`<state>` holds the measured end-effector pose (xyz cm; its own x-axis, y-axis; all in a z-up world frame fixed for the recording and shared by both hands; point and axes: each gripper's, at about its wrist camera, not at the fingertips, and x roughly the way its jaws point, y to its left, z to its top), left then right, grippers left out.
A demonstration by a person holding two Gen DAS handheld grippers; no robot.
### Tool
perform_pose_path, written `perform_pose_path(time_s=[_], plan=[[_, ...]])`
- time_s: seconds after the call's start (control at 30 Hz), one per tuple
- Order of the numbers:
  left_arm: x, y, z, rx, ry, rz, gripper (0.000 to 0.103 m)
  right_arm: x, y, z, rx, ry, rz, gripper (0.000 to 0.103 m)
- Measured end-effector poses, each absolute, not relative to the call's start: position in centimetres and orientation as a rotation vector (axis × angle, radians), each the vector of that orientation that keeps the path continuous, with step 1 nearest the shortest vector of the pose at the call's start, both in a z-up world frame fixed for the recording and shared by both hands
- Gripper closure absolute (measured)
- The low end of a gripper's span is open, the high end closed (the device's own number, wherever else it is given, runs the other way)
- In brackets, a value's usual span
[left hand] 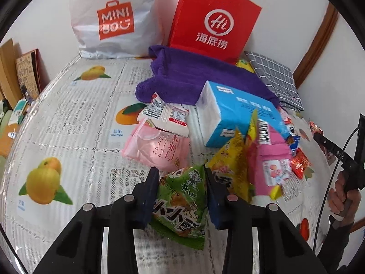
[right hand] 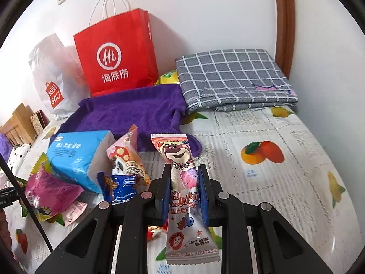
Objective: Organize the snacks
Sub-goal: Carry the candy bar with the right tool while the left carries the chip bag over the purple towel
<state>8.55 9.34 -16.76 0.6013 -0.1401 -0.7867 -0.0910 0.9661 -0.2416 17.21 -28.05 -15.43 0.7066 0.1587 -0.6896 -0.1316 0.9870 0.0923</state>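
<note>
My left gripper (left hand: 181, 173) is shut on a green triangular snack packet (left hand: 180, 205), its blue pads pressing both sides, just above the lace table cover (left hand: 79, 114). My right gripper (right hand: 184, 169) is shut on a long pink bear-print candy packet (right hand: 180, 155) that stands upright between its pads. The snack pile lies between them: a pink peach packet (left hand: 157, 150), a white and red packet (left hand: 166, 116), a yellow packet (left hand: 230, 159), a bright pink pouch (left hand: 269, 159), a mushroom-print packet (right hand: 125, 157) and a small blue wrapper (right hand: 123, 187).
A blue tissue pack (left hand: 239, 116) sits in the pile on a purple towel (left hand: 194, 77). At the wall stand a red paper bag (left hand: 214, 20) and a white shopping bag (left hand: 114, 20), and a folded grey checked cloth (right hand: 232, 80) lies by them. A hand (left hand: 342, 189) shows at the right edge.
</note>
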Motion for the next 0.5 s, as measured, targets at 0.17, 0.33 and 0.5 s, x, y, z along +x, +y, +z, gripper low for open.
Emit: perform_pose_path(time_s=[0.17, 0.33, 0.5], plan=[[7.4, 9.0, -14.8, -0.269, 0.899, -0.041, 0.066, 15.2, -27.7, -13.5, 0.058, 0.755, 0.167, 0.081], [6.8, 8.5, -12.8, -0.279, 0.862, -0.065, 0.066, 13.1, -26.4, -11.9, 0.060, 0.752, 0.165, 0.081], [7.0, 7.2, -11.4, -0.278, 0.854, -0.098, 0.066, 11.6, -24.9, -10.4, 0.063, 0.751, 0.170, 0.081]])
